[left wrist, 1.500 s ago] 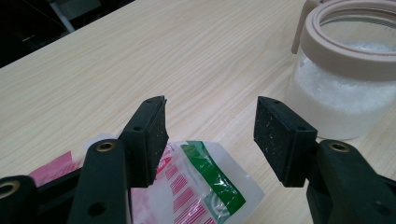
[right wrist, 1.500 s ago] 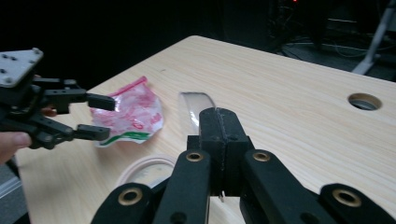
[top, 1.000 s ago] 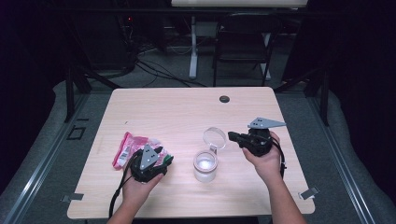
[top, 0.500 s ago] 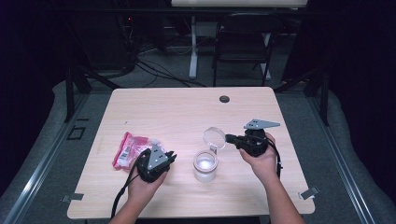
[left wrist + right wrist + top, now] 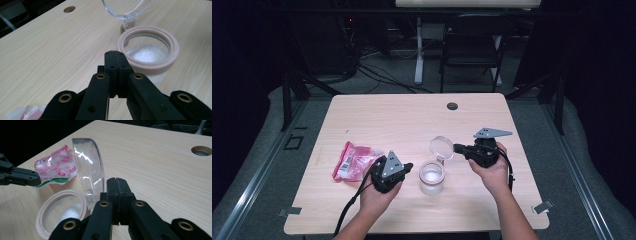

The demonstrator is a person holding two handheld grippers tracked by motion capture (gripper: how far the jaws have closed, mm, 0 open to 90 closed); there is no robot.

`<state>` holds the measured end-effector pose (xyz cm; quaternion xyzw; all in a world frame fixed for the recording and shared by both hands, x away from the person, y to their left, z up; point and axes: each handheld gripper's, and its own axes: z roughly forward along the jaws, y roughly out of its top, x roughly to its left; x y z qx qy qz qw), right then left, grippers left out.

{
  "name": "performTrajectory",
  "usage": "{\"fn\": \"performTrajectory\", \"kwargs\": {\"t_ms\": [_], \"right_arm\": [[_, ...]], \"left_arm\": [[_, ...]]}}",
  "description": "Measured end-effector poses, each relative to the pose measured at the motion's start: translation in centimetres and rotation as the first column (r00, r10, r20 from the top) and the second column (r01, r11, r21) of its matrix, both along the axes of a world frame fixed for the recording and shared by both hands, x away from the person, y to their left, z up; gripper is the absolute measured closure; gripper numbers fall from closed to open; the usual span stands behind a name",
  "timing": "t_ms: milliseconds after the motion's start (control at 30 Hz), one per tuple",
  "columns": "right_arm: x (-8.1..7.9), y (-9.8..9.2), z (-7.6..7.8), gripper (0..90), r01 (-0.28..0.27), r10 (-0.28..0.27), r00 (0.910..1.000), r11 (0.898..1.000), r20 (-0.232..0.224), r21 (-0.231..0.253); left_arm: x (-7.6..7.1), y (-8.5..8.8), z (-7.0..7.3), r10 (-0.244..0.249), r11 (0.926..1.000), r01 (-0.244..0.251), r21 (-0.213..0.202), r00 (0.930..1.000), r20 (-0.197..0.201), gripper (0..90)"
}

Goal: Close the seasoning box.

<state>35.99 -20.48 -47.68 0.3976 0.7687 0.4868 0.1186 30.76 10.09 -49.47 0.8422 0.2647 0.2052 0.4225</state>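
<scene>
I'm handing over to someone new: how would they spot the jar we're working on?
Start at the light wooden table and look near its front edge, between the left gripper and the right gripper. There stands the jar, clear glass with a beige rim and white powder at the bottom. Its clear hinged lid stands open, unlike the flat, crumpled pink packet to the left.

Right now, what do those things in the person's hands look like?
Each tool is black, with two flat black jaws joined by arms with small brass-coloured rivets. The left tool and the right tool each carry a grey three-cornered plate on top. A black cable trails from each. The forearms show no sleeves.
</scene>
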Motion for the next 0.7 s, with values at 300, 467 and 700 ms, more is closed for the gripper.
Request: {"fn": "performTrajectory", "kwargs": {"t_ms": [300, 467, 700], "right_arm": [[0.0, 0.2, 0.0, 90.0, -0.004, 0.004, 1.0, 1.0, -0.002, 0.004], [-0.1, 0.4, -0.1, 90.0, -0.013, 0.013, 0.9999, 1.0, -0.003, 0.004], [-0.2, 0.5, 0.0, 90.0, -0.02, 0.02, 0.9998, 1.0, -0.002, 0.001]], "left_arm": [[1.2, -1.3, 0.7, -0.016, 0.9998, 0.016, -0.007, 0.999, -0.041, 90.0], [2.0, -1.8, 1.2, -0.026, 0.9986, 0.023, -0.048, 0.9977, -0.062, 90.0], [2.6, -2.8, 2.4, -0.041, 0.9984, 0.039, -0.04, 0.9983, -0.041, 90.0]]}}
